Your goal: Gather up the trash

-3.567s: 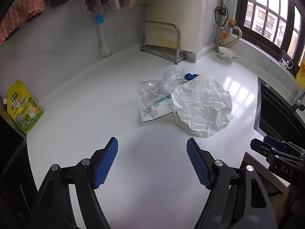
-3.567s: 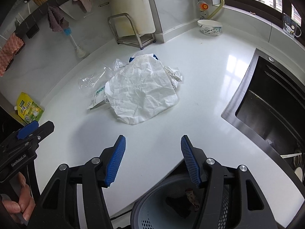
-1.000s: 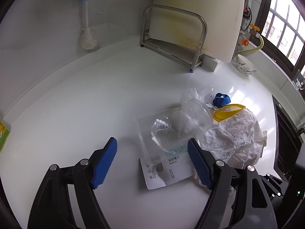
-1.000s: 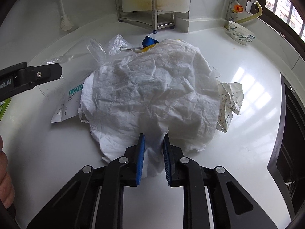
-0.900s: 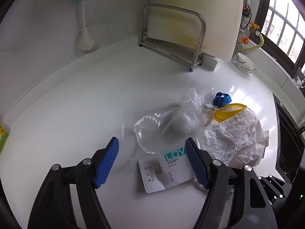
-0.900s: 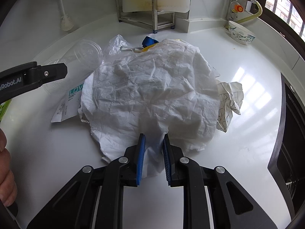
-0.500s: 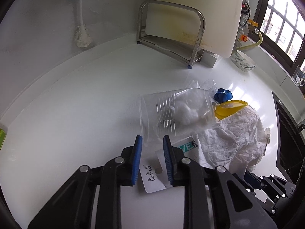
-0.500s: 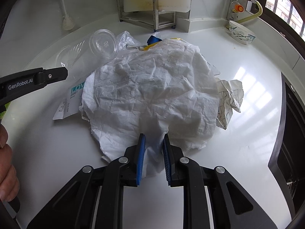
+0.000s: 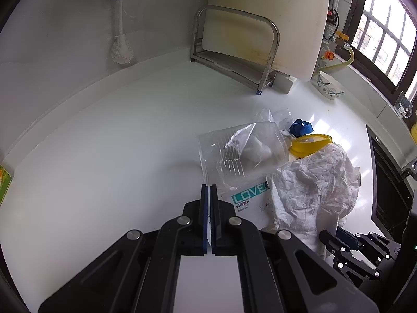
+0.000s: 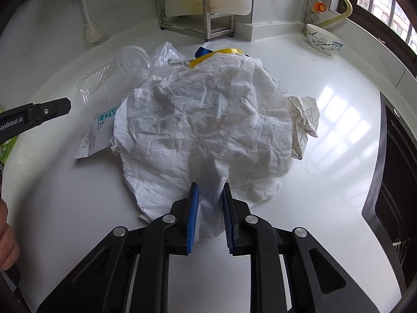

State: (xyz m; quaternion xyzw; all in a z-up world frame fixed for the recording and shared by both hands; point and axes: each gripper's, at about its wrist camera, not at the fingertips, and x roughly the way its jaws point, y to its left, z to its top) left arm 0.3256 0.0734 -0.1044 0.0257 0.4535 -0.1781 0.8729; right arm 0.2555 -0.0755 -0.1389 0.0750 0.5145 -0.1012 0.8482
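On the white countertop lies a loose heap of trash, with both grippers at its near edge. The left gripper has its blue pads brought fully together on the thin rim of the clear plastic cup, which lies on its side, mouth toward the tool; pinching the wall at the lip looks like the only way to hold something so wide. The right gripper is clamped on a bunched fold at the near edge of the large crumpled white paper sheet, its pads kept slightly apart by the wad between them. Holding that edge probably lets the sheet be dragged or lifted with whatever it covers.

Counted: one clear cup with white wadding inside, one big white sheet, one printed card package lying flat between cup and sheet, one yellow lid and one blue scrap tucked behind the sheet, one crinkled clear bag, and one smaller crumpled paper with drawn lines at the sheet's right edge.

Beyond the heap stand one steel rack, one patterned bowl and one bottle brush. No bin shows in either view, so nothing appears collected yet.
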